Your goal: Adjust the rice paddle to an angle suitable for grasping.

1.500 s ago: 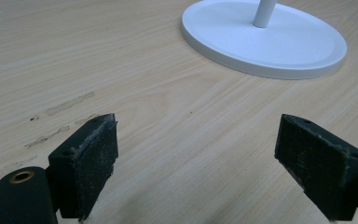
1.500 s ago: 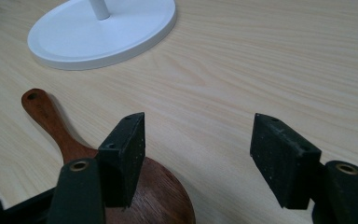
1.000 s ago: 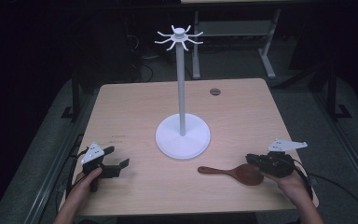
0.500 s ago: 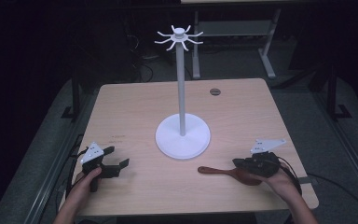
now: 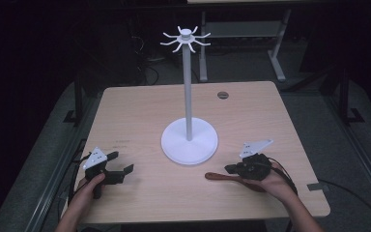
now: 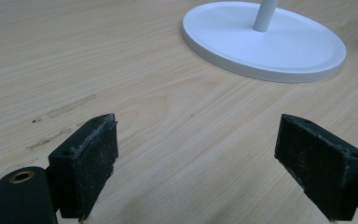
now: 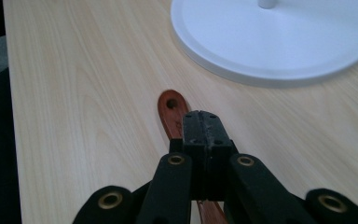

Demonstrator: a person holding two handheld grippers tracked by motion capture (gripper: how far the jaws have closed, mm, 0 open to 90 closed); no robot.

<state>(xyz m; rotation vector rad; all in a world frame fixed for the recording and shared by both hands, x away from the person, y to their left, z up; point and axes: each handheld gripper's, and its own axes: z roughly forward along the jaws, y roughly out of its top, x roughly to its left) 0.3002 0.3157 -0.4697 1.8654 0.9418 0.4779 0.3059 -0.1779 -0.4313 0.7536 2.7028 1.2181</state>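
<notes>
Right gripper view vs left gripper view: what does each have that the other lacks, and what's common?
Right gripper view: the right tool with its jaws closed together over the wooden spoon's handle, hole end poking out ahead; whether it is actually pinched, I can't tell. Left gripper view: the left tool wide open with nothing between its jaws, plus scuff marks on the wood. Shared: the stand's white round base and the light wooden table.

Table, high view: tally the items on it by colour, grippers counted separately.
White: 1, the hook stand
Brown: 1, the wooden spoon
Black grippers: 2, left gripper and right gripper
Total: 4
</notes>
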